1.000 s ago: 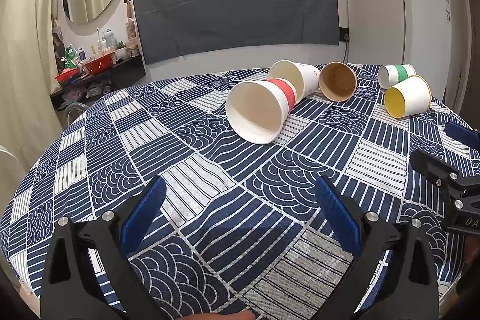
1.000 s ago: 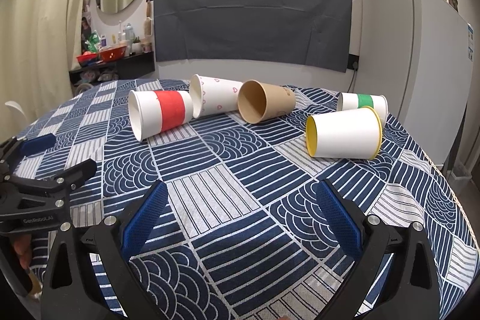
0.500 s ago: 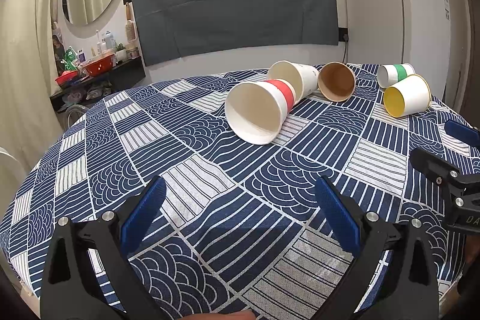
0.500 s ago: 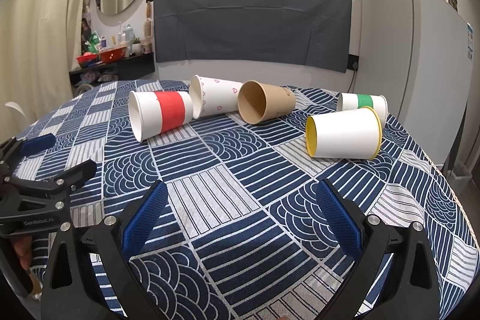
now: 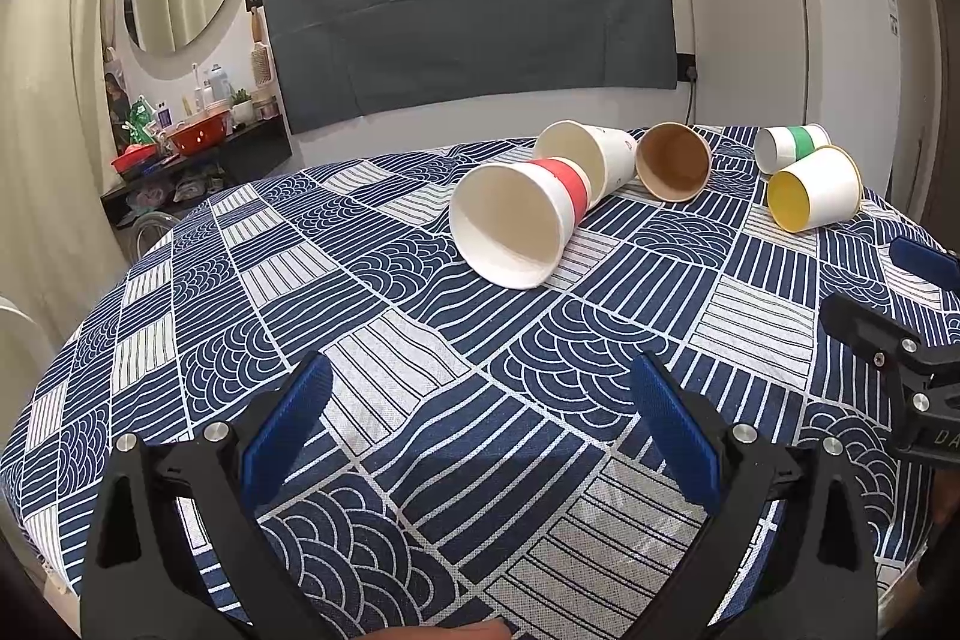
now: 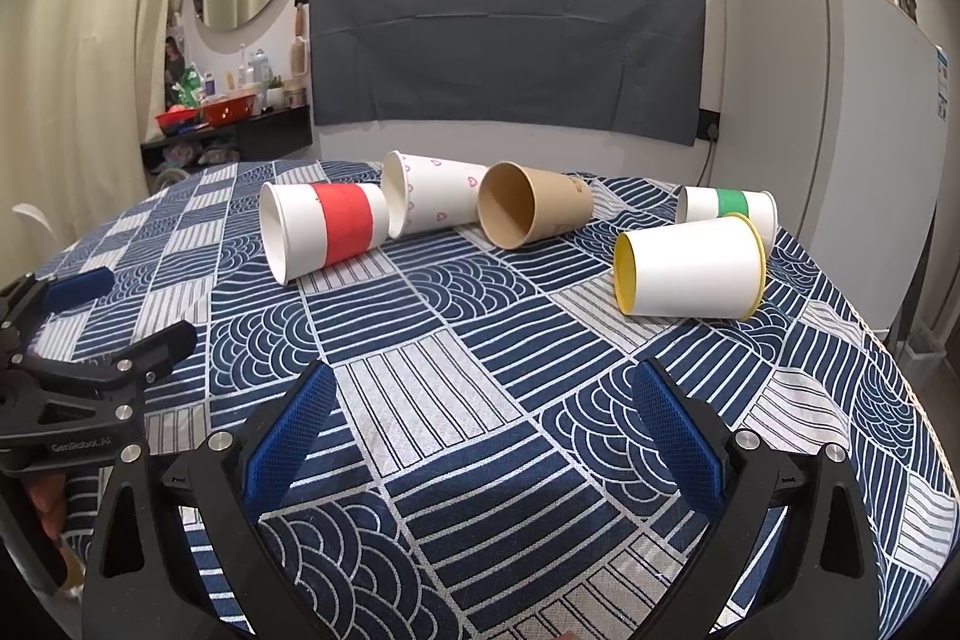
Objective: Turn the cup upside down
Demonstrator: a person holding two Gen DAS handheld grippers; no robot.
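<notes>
Fig.: start of the flip, both tools w/ nothing in hand. Your left tool (image 5: 480, 418) and right tool (image 6: 480, 424) hang over the near edge of the desk (image 6: 420, 376), each w/ its blue pads spread wide and only patterned cloth between them. Five paper cups lie on their sides across the far half, none yet mouth-down. From left to right: red-band cup (image 6: 324, 229), its mouth toward the near left; hearts cup (image 6: 432, 199) just behind it, apparently touching; brown cup (image 6: 531, 211) close beside that; then, well apart on the right, yellow-lined cup (image 6: 690, 274) w/ the green-band cup (image 6: 729, 208) just behind it. The left tool's view puts the red-band cup (image 5: 519, 220) nearest its line; the yellow-lined cup (image 5: 813, 196) is the one nearest your right tool.

Risks, judged from this layout:
- Cups are light, round and on their sides, so a pad that nudges a wall before both pads close will prob. roll the cup away, poss. toward the desk's right edge near the fridge (image 6: 840, 130).
- Red-band, hearts and brown cups sit crowded; a wide approach to one may push its neighbours.
- Thin paper walls: too hard a squeeze would dent the cup, and a bent rim may rock when set mouth-down.
- The cloth may drag or wrinkle under a rim set down at a tilt, tipping the cup again.
</notes>
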